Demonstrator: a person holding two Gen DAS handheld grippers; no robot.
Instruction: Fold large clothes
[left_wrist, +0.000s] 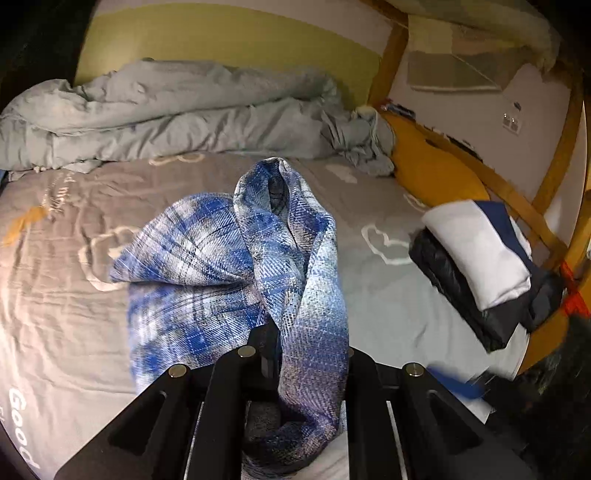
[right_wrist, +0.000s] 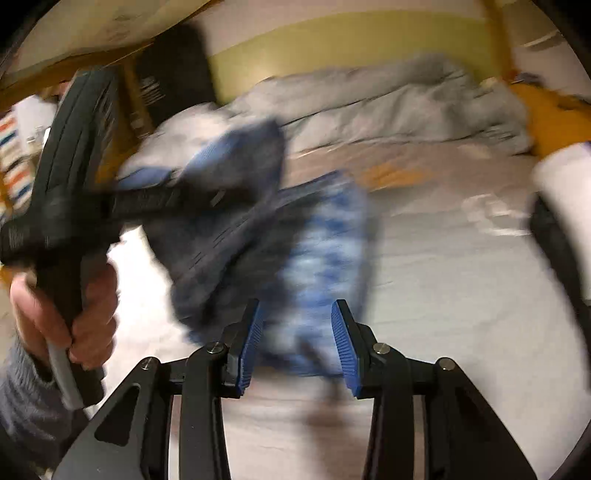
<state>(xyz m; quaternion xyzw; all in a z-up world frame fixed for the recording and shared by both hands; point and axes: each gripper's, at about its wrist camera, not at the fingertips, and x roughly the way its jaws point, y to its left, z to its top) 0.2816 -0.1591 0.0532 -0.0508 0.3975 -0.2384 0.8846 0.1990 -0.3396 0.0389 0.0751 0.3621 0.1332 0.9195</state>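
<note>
On the grey bed sheet (left_wrist: 369, 295), your left gripper (left_wrist: 280, 354) is clamped on a bunch of the blue plaid garment (left_wrist: 221, 258), which rises in a twisted loop above the jaws and drapes down onto the bed on the left. Your right gripper (right_wrist: 297, 343) hangs with its jaws spread and nothing between the blue pads (right_wrist: 251, 347), just in front of the blurred plaid cloth. To the right, folded clothes (left_wrist: 480, 258) sit stacked near the bed edge, and a rumpled grey duvet (left_wrist: 166, 114) lies against the wall.
</note>
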